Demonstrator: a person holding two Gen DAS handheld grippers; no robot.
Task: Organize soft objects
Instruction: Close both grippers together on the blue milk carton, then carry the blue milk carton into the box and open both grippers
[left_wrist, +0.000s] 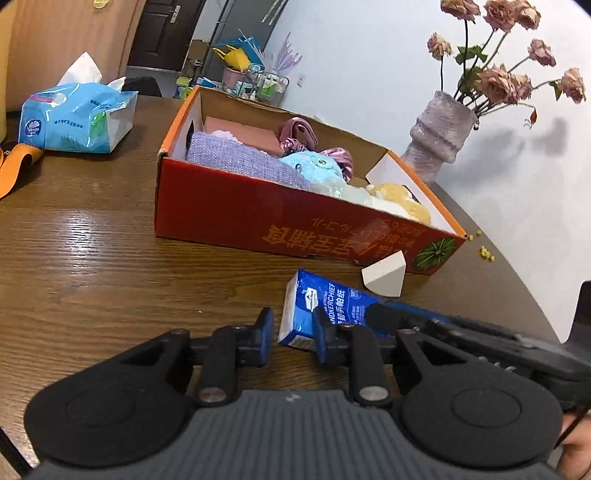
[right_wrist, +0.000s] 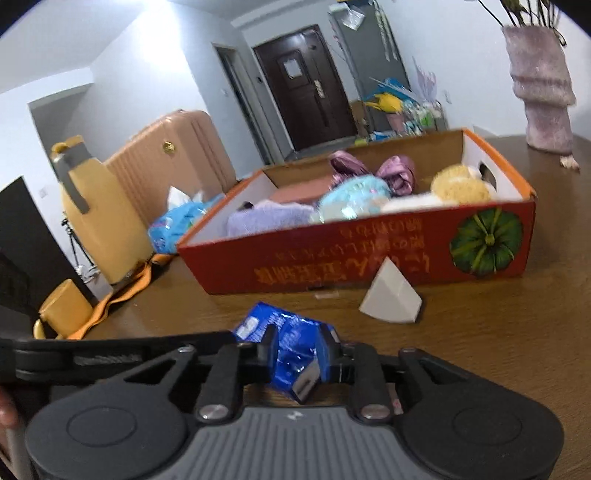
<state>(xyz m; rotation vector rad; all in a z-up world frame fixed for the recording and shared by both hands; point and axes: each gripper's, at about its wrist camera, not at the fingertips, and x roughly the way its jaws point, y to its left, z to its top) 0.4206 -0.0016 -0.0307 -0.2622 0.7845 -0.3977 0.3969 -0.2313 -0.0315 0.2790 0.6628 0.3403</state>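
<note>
A small blue handkerchief tissue pack (left_wrist: 325, 299) lies on the brown wooden table in front of a red-orange cardboard box (left_wrist: 229, 210). My right gripper (right_wrist: 299, 350) is shut on the tissue pack (right_wrist: 284, 332), which is crumpled between its pads. In the left wrist view one of its fingers (left_wrist: 384, 314) reaches in from the right. My left gripper (left_wrist: 293, 334) sits at the pack's near corner, jaws narrowly apart, with a gap between its left pad and the pack. The box (right_wrist: 332, 266) holds a purple cloth, plush toys and satin scrunchies. A white wedge sponge (left_wrist: 384, 275) stands beside the box.
A blue bag of facial tissues (left_wrist: 74, 118) sits at the far left of the table, with an orange strap (left_wrist: 18, 162) beside it. A grey-pink vase (left_wrist: 439, 129) of dried roses stands behind the box. A yellow jug (right_wrist: 96, 214) and cup (right_wrist: 66, 310) stand at the table's left edge.
</note>
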